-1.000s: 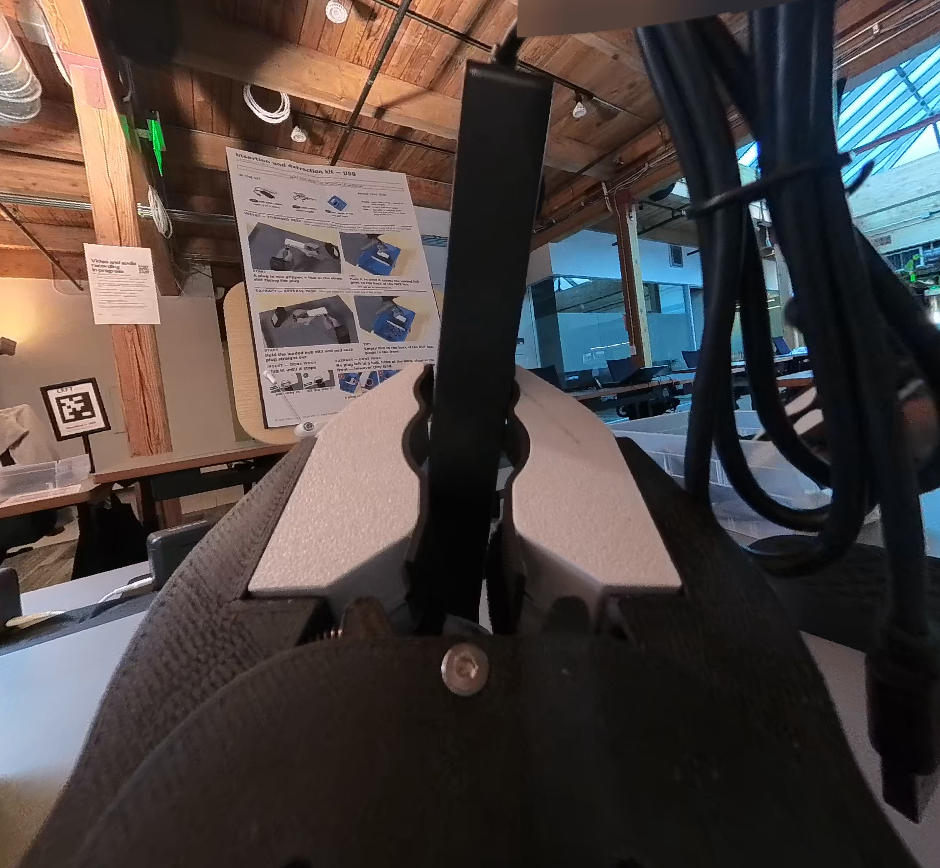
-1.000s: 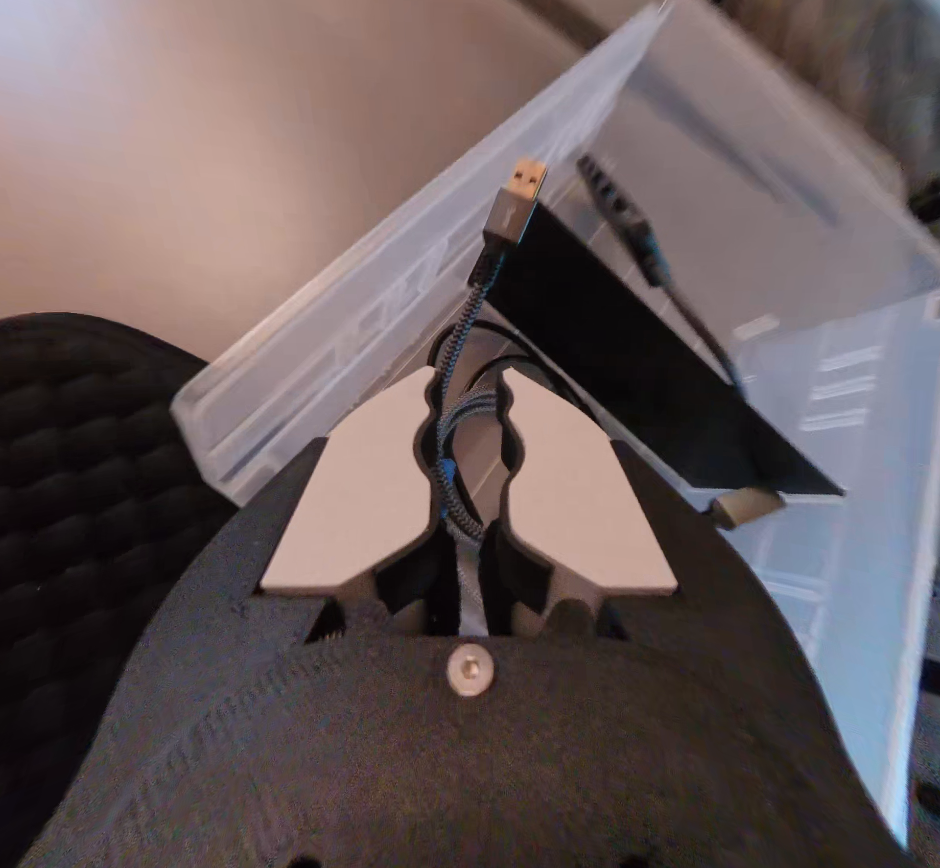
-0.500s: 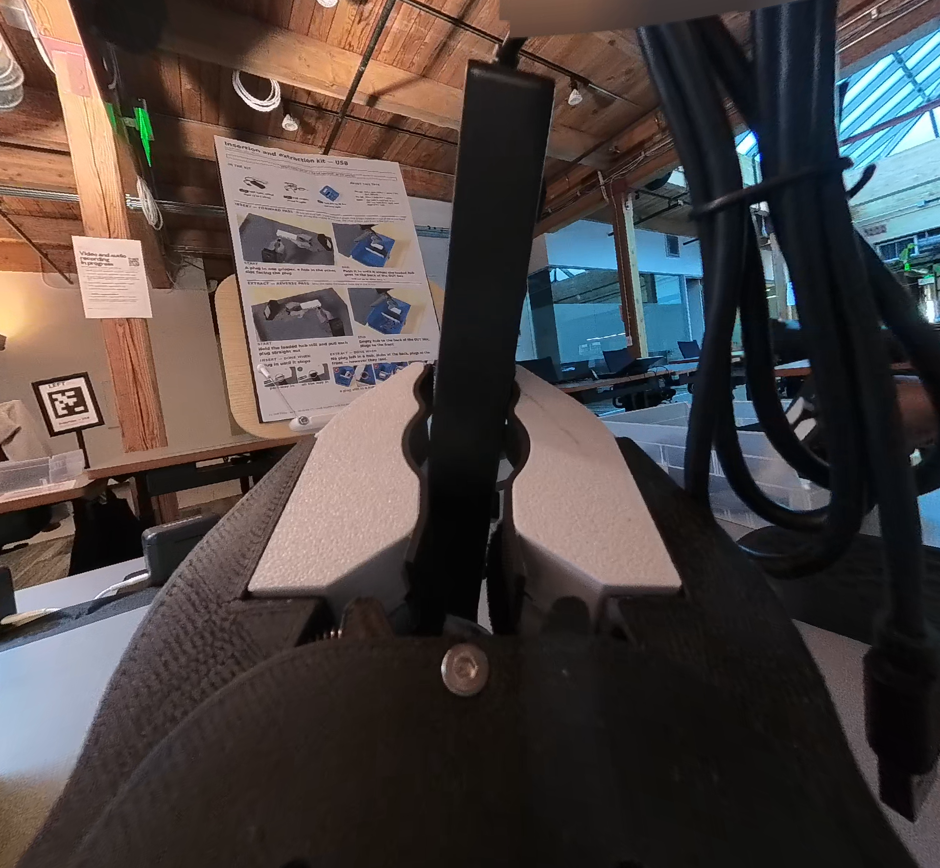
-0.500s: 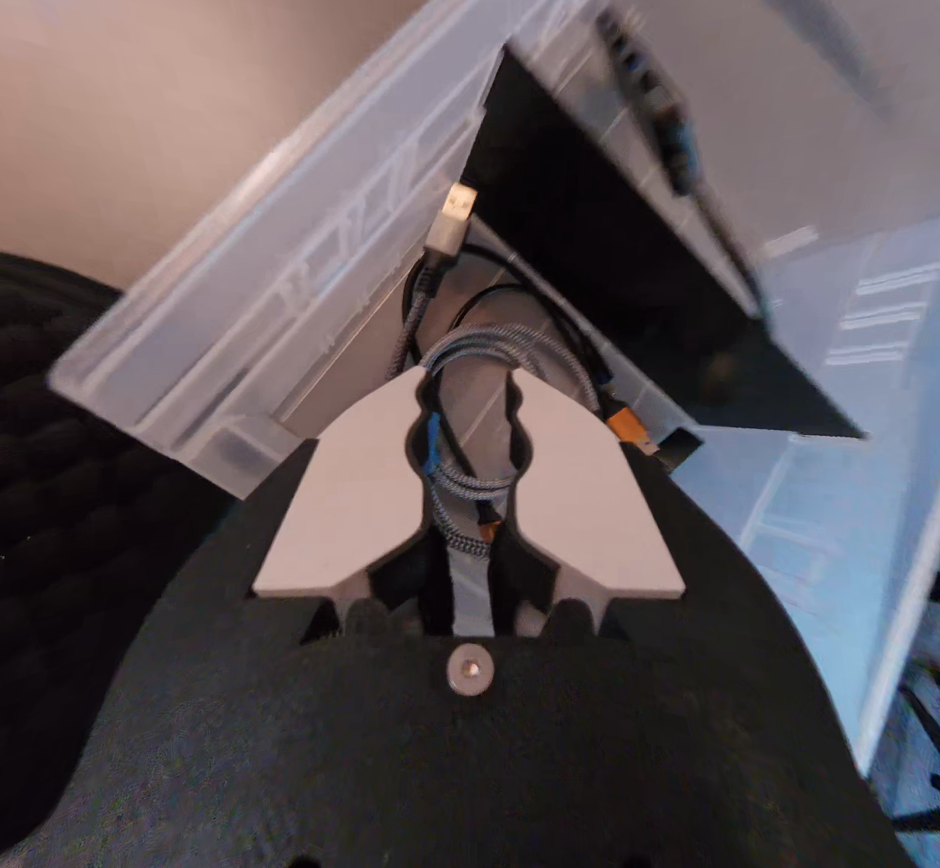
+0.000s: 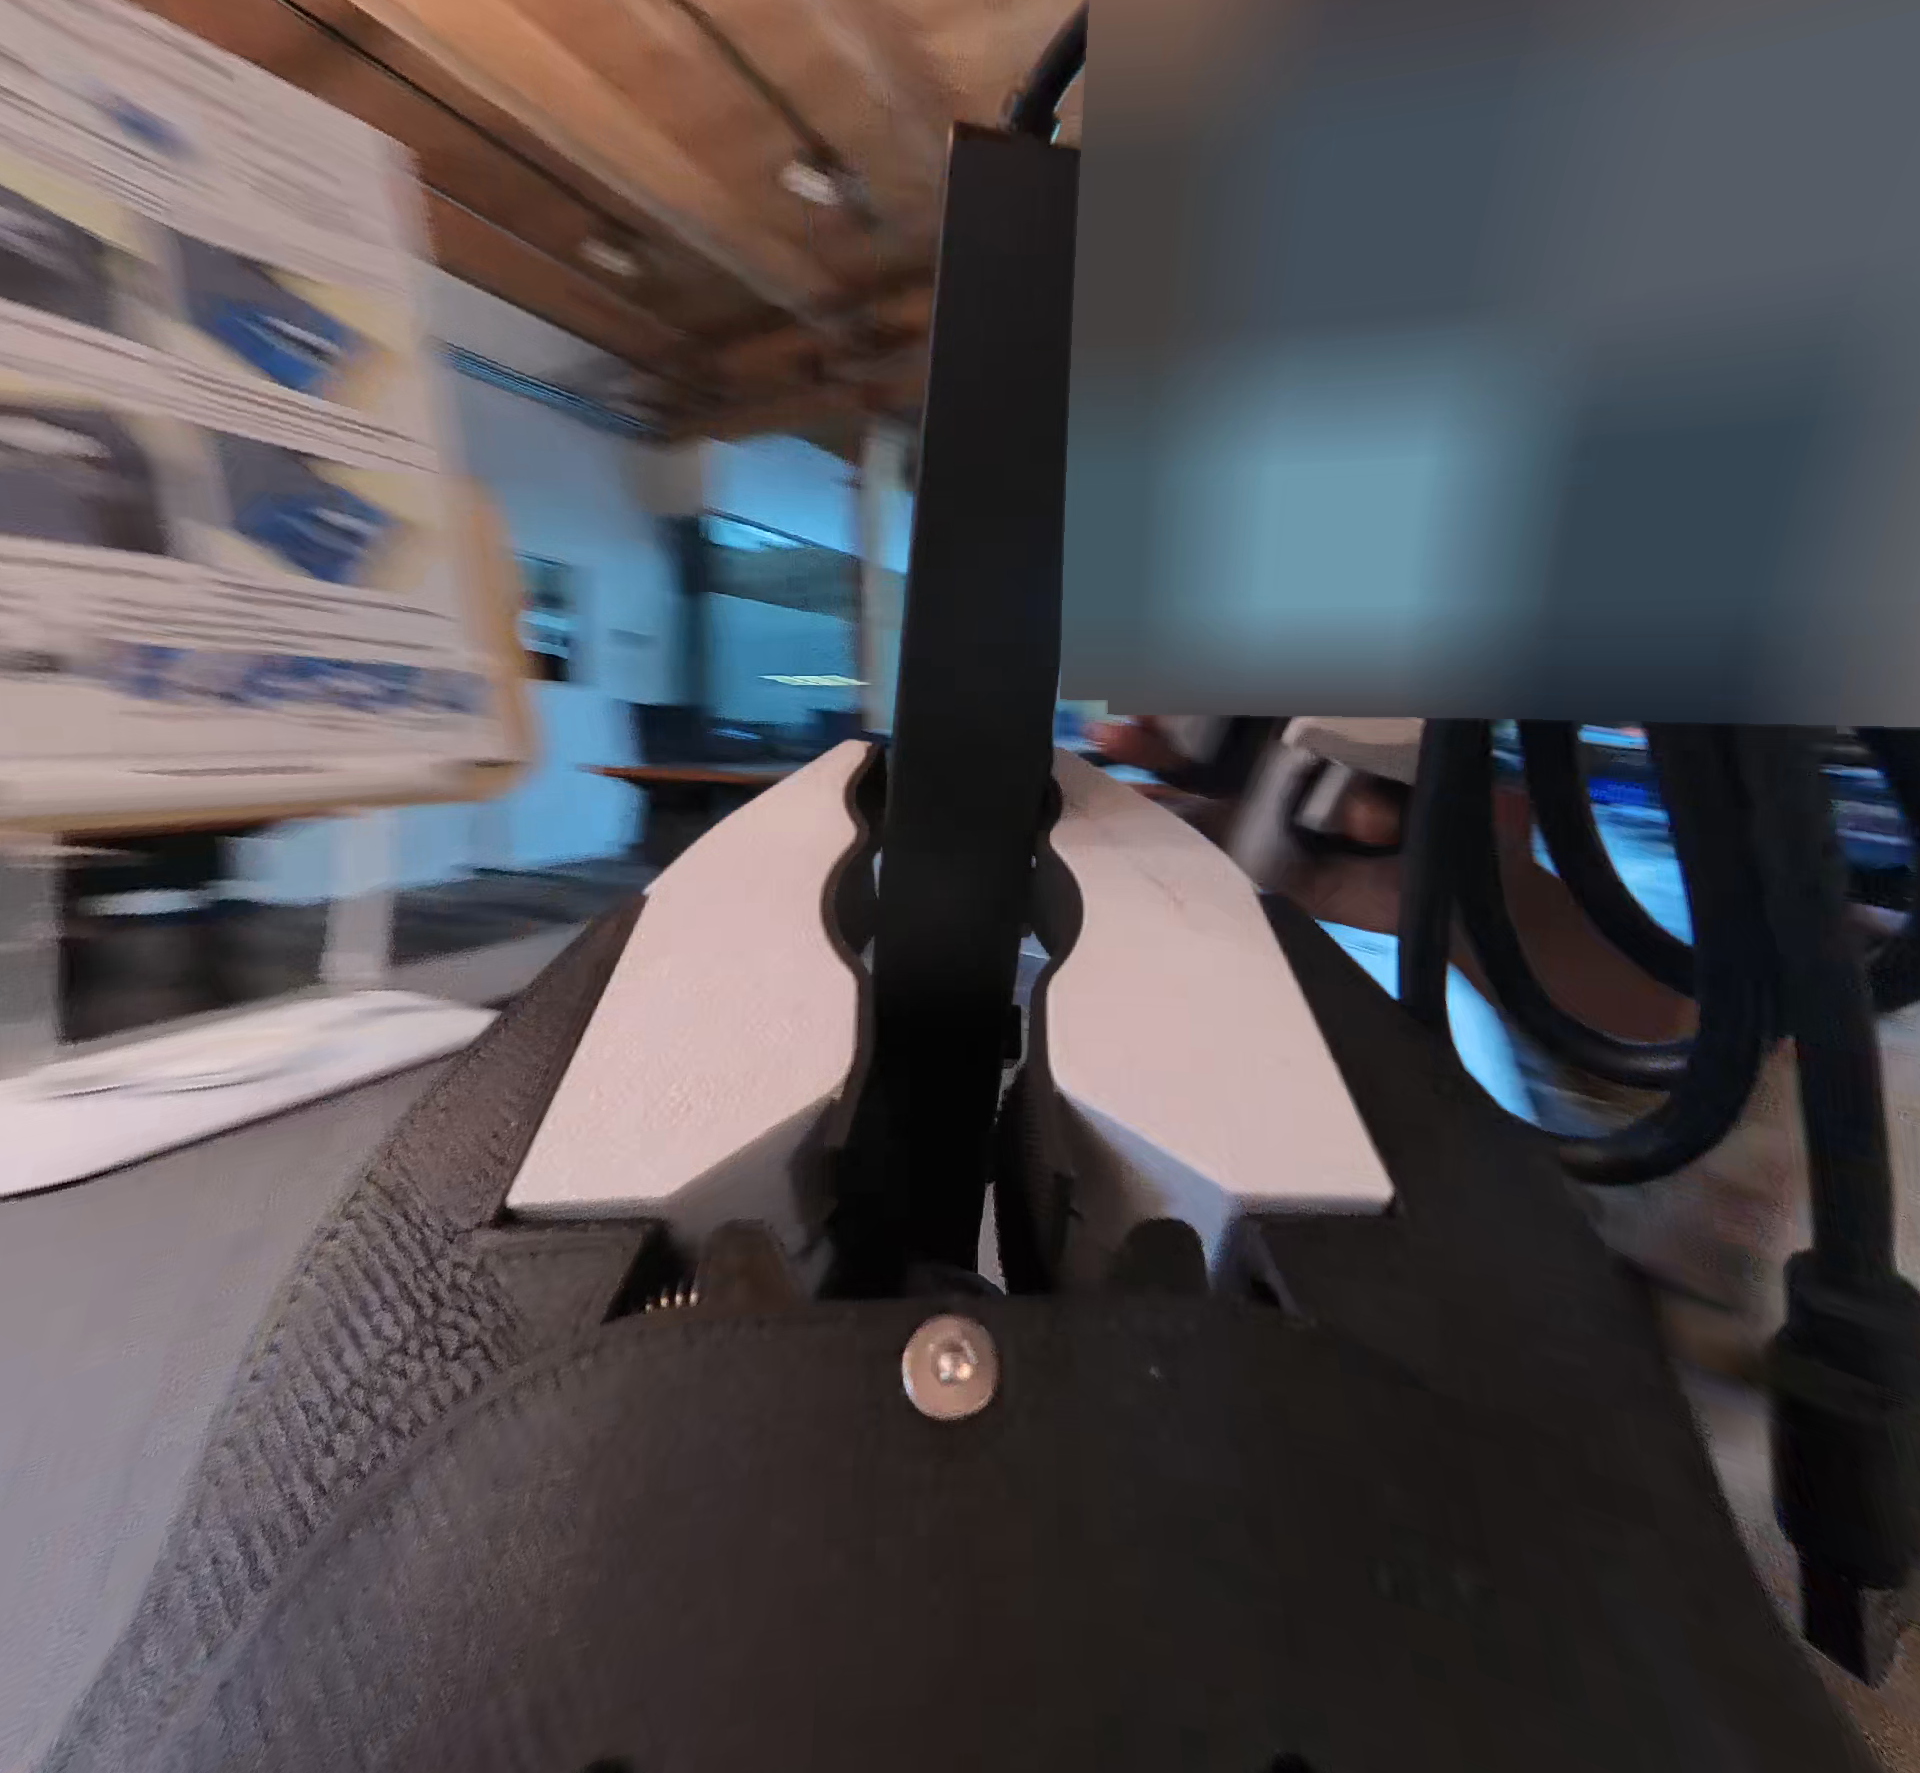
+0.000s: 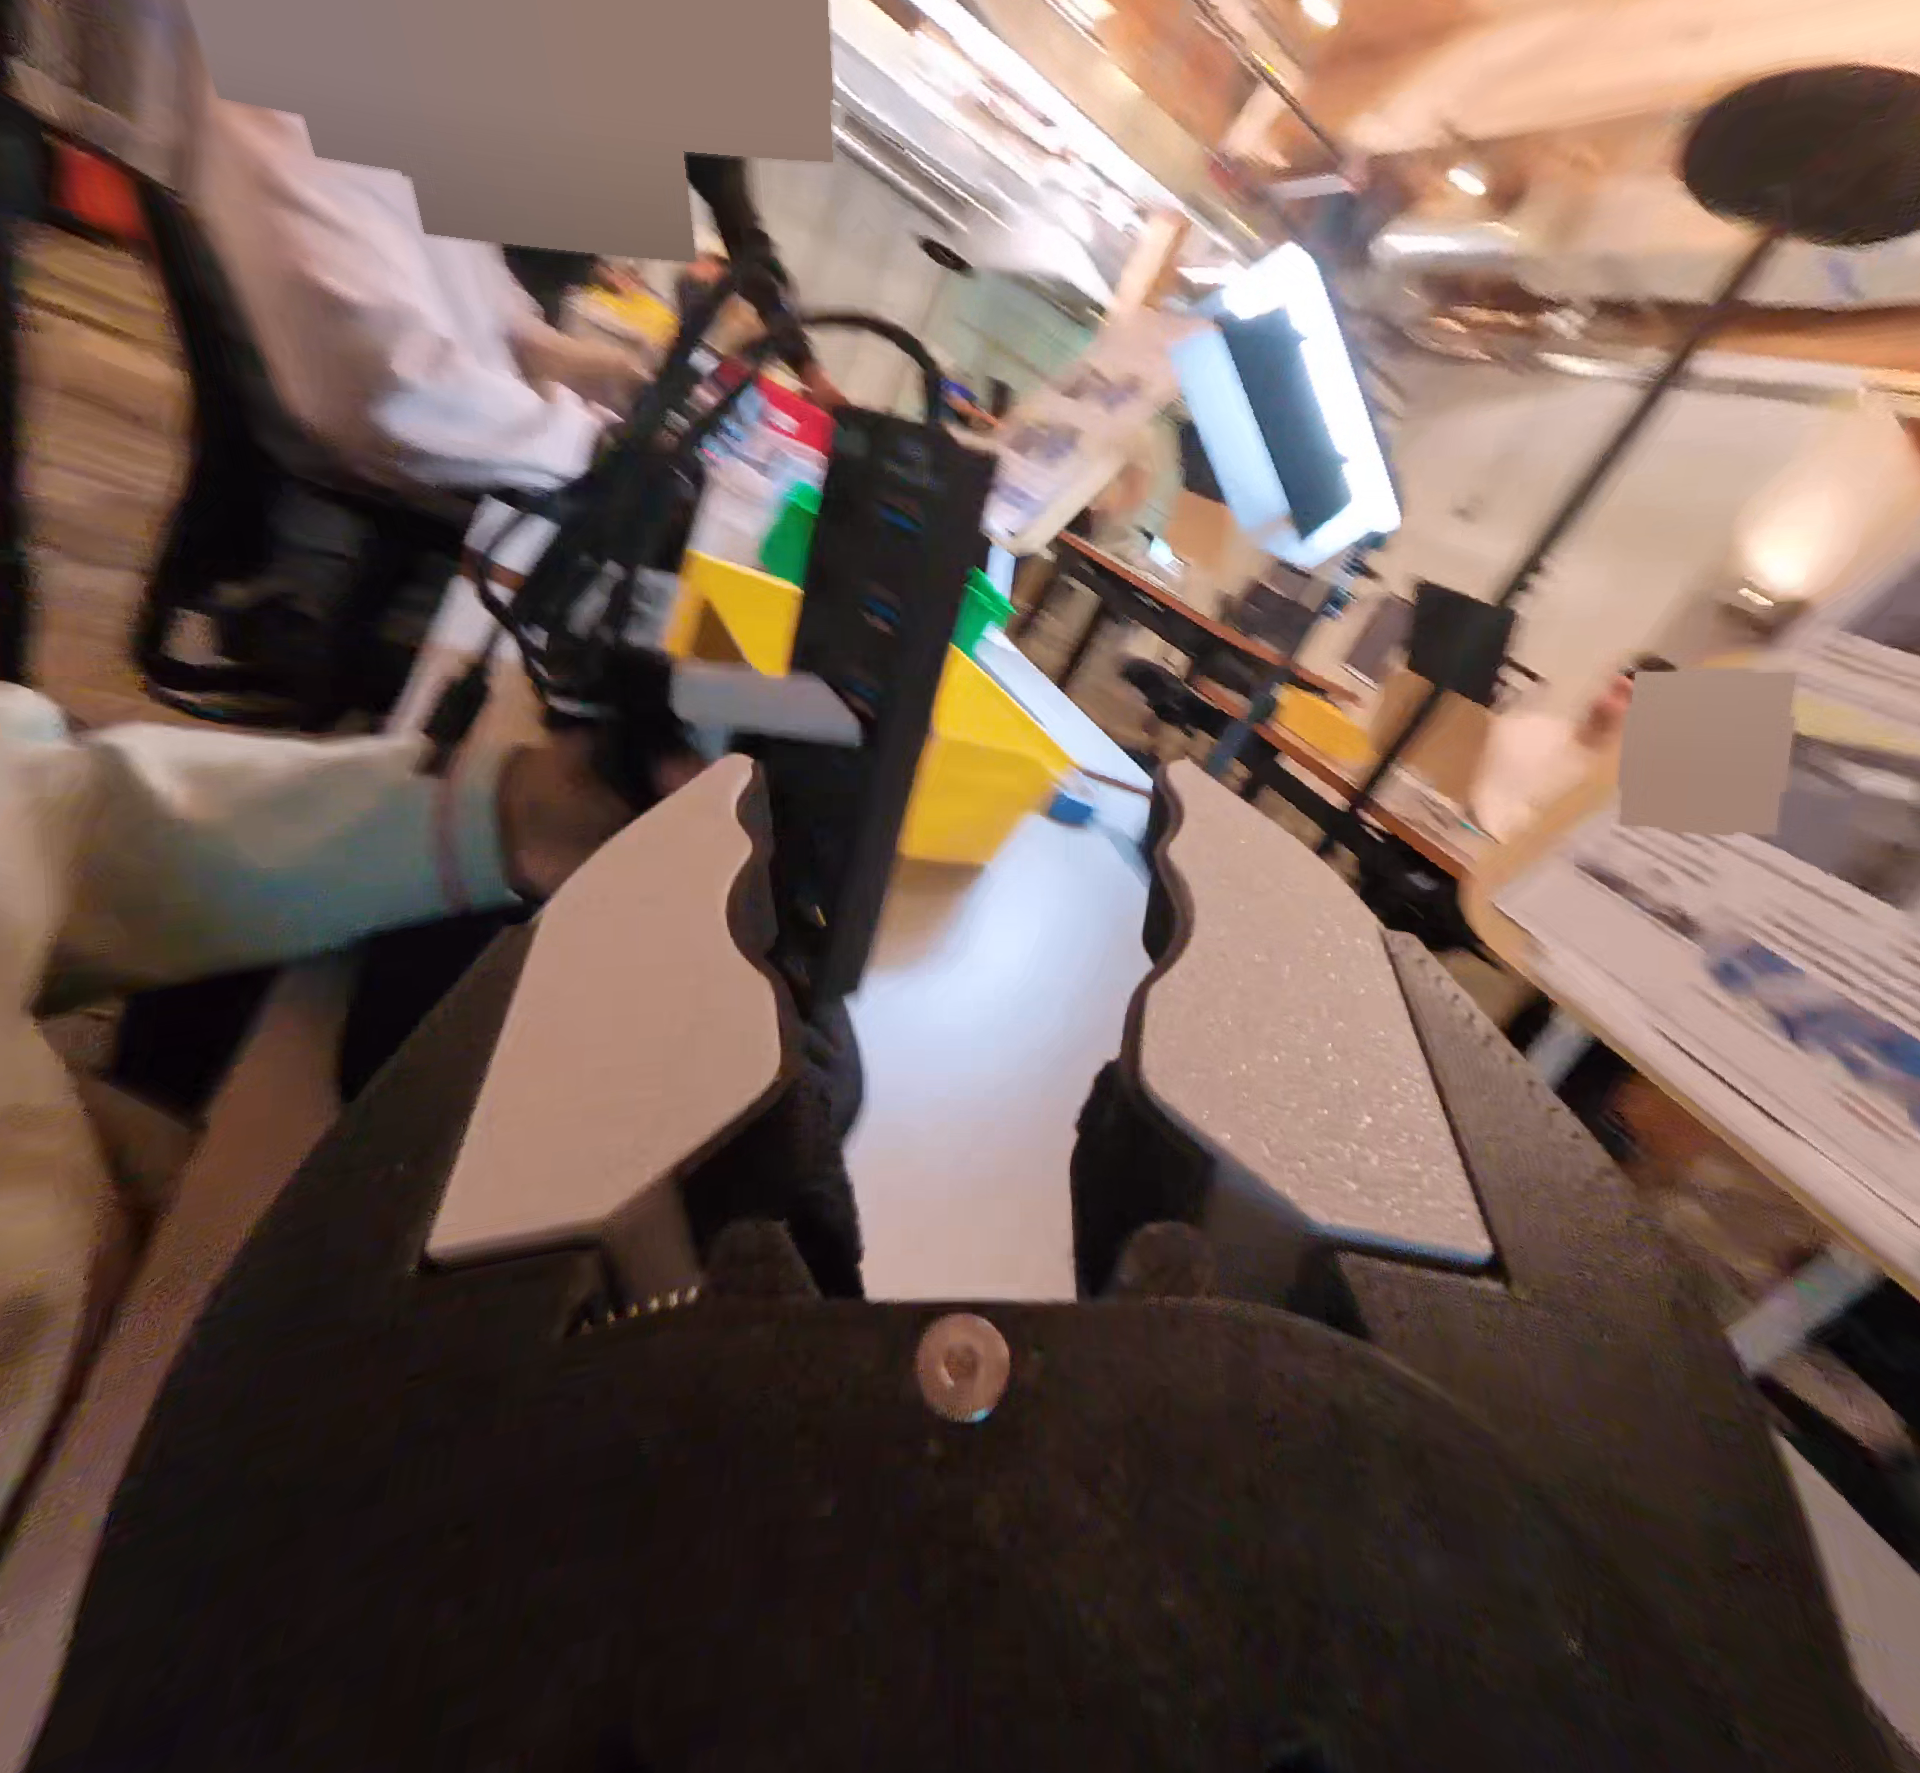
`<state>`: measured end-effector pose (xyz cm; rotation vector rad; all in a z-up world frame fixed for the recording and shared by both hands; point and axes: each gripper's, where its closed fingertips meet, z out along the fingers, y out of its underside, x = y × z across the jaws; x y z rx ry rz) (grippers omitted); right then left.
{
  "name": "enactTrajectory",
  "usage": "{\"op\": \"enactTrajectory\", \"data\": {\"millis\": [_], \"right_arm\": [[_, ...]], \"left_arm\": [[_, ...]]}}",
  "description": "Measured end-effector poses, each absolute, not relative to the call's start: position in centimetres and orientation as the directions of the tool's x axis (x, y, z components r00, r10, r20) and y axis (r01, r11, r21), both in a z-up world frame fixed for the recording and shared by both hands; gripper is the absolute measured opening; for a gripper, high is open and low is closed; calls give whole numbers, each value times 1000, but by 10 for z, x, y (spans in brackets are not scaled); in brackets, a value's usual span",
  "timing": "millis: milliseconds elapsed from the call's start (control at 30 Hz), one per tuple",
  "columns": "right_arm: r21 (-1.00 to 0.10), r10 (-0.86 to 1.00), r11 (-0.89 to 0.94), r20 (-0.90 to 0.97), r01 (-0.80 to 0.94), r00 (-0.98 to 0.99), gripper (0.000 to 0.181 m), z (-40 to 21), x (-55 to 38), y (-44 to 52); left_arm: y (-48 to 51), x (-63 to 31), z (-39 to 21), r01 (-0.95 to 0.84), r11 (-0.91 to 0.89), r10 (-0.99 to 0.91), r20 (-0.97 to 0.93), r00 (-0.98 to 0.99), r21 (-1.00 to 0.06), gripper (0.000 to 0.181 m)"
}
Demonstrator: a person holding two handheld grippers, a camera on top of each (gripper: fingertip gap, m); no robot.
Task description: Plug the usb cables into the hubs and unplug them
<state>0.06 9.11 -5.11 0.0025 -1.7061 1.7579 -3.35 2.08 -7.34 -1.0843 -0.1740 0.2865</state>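
Left gripper (image 5: 956, 850) clamped on a long black hub (image 5: 987, 518), held upright, sticking well up past the fingertips. Bundle of black cables (image 5: 1704, 996) hangs to the right of it, a black plug (image 5: 1839, 1474) dangling at lower right. Blurred instruction poster (image 5: 208, 435) stands at left on the pale surface (image 5: 114, 1308). Right gripper (image 6: 961, 882) is spread wide with nothing between its fingers; white surface (image 6: 987, 1048) shows through the gap. In the right wrist view the same black hub (image 6: 894, 622) stands upright just past the left finger, ports along its face, held by the other gripper, a light sleeve (image 6: 239, 840) reaching toward it. Yellow bins (image 6: 966, 757) sit behind the hub. Both views motion-blurred.
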Motion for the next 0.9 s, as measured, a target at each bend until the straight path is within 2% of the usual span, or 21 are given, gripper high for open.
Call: {"op": "enactTrajectory", "data": {"millis": [100,233,367,500,600,733,900], "right_arm": [[-883,317,-26,437,-469,-841,74,-42,17,54],[-896,236,-107,399,-431,-886,64,-30,21,33],[-882,202,-8,459,-470,-865,36,-35,17,25],[-892,183,53,451,-449,-874,29,-36,18,32],[-872,332,52,475,-486,-815,26,-14,6,60],[-854,594,78,454,-514,-664,25,29,-15,129],[-842,837,226,425,-490,-344,24,70,-40,245]], "left_arm": [[34,-15,-79,-99,400,170,-32,985,-911,26],[45,-3,-87,-98,338,96,-70,993,-936,26],[54,4,-99,-91,257,40,-84,996,-962,26],[60,2,-102,-103,243,61,-91,994,-965,29],[41,-17,-82,-148,375,213,-70,974,-915,42],[0,-45,-60,-197,548,406,53,912,-813,48],[-11,-61,-61,-248,536,525,89,846,-807,64]]}}
